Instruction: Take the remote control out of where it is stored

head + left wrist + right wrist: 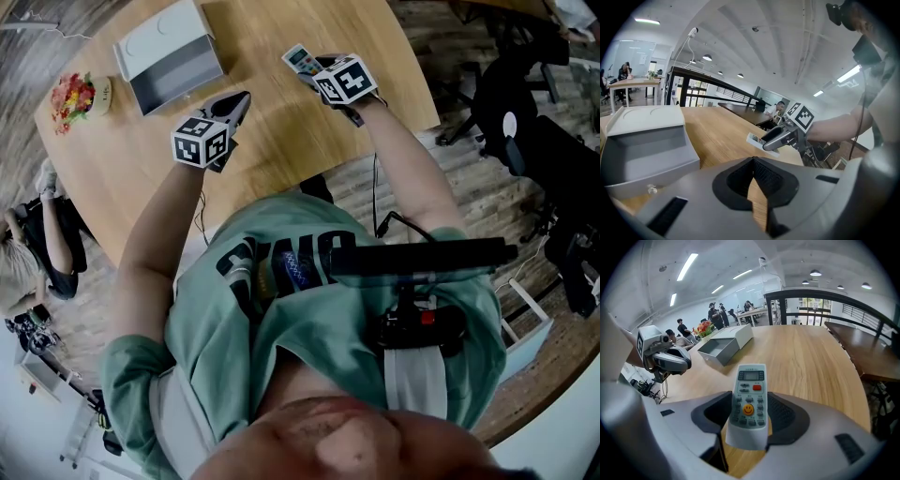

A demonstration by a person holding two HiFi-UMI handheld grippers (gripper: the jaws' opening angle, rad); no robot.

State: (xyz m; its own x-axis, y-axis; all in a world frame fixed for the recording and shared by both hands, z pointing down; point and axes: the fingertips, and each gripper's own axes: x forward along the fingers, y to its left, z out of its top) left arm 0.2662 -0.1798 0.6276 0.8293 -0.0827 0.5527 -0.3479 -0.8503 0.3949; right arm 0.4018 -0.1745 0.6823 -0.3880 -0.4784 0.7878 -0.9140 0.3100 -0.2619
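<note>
Head view: a grey box (169, 52) with its drawer pulled open sits at the upper left of the wooden table (281, 150). Flowers (73, 97) lie beside the box, near the table's left edge. The right tongs (311, 67) are clamped on the lower end of the white remote (298, 58), over the table at upper centre, close to its right edge. The left tongs (240, 98) have their jaws together and empty, just right of the drawer. Bare wood lies between the two tongs and below them.
</note>
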